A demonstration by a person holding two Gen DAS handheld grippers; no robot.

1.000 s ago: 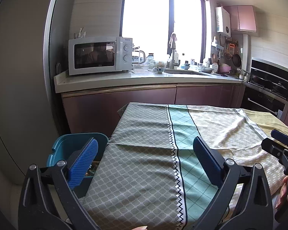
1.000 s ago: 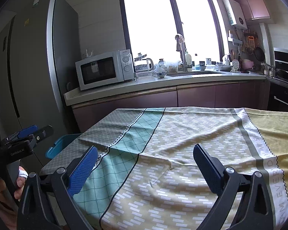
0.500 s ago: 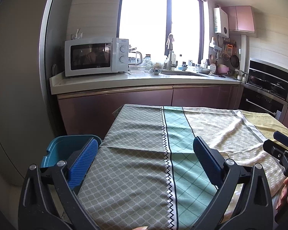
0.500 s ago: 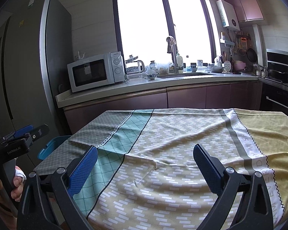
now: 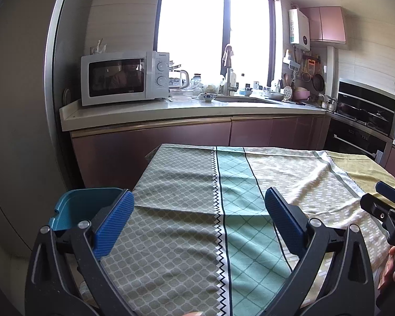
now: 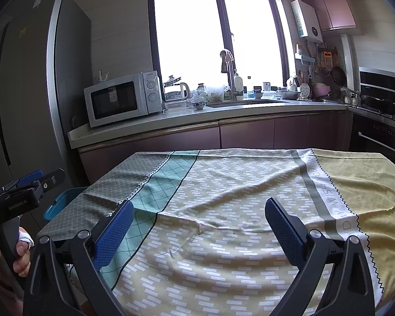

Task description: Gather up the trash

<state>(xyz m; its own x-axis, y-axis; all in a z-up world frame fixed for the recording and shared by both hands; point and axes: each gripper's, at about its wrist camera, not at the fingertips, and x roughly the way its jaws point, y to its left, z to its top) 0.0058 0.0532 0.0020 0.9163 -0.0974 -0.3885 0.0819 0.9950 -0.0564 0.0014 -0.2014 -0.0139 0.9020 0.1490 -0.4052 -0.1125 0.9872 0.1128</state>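
Observation:
A teal trash bin stands on the floor at the table's left end; it also shows in the right wrist view. Its inside is hidden from here. My left gripper is open and empty above the near edge of the patterned tablecloth. My right gripper is open and empty over the yellow-green part of the cloth. Each gripper shows at the edge of the other's view. I see no trash on the cloth.
A counter runs along the back with a white microwave, kettle and sink. A grey fridge stands at the left. An oven and stove are at the right.
Both grippers have pulled back and risen a little from the table. The bin has slid lower and left in the left wrist view. Both grippers stay open.

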